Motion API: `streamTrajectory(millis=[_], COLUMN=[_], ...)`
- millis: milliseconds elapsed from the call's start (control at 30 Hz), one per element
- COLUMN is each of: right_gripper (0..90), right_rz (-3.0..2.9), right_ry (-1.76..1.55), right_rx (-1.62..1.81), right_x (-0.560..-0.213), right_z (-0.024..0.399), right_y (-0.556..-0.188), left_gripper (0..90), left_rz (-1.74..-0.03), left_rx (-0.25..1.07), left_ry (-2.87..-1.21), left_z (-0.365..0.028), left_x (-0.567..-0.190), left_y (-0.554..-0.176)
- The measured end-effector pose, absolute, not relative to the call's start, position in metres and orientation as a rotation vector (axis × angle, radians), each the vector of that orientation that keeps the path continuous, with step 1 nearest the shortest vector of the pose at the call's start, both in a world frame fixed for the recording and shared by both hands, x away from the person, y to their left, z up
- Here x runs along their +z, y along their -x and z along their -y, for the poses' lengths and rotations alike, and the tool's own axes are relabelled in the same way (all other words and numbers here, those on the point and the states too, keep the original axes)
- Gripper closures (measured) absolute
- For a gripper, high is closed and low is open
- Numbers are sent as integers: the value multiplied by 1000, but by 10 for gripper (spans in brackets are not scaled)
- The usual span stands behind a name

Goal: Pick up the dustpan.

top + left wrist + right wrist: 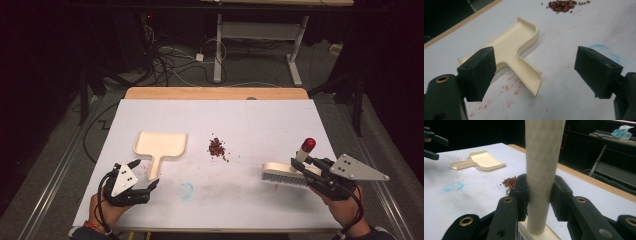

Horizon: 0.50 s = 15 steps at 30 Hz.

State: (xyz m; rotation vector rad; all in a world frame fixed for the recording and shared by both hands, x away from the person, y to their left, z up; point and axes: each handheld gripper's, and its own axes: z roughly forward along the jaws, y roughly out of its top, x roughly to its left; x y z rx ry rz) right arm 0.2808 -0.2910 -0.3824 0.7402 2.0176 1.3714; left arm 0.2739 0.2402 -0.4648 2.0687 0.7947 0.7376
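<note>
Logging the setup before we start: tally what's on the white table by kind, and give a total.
Dustpan: 1
Brush: 1
Pile of red bits: 1
Hand-held gripper: 2 (left hand-held gripper, open by the dustpan handle; right hand-held gripper, shut on the brush handle)
Total: 5

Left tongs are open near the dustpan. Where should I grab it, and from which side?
Probably the dustpan's handle: it lies flat, pointing toward the left tongs, a narrow strip between the open jaws. Come from the near end, along the handle, one jaw on each long edge. The pan is too wide.
</note>
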Motion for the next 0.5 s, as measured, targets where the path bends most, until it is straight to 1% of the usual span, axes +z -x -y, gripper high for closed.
streamTrajectory(millis=[133,267,367,500], right_gripper=[704,704,704,703], right_rz=[-2032,-2022,-2019,-2034], right_ry=[-739,-751,-746,-744], right_rx=[1360,1367,1358,1347], right_x=[-384,-382,-381,-384], right_z=[290,290,287,285], right_y=[-282,-283,-284,-285], left_gripper=[175,198,199,199], left_rz=[-817,-831,-901,-1029], left_rx=[754,752,738,729], left_ry=[-2083,-2090,-2103,-2128], left_z=[-243,-243,-242,-239], left_x=[-462,-461,-463,-460], left_y=[-272,-267,-268,-285])
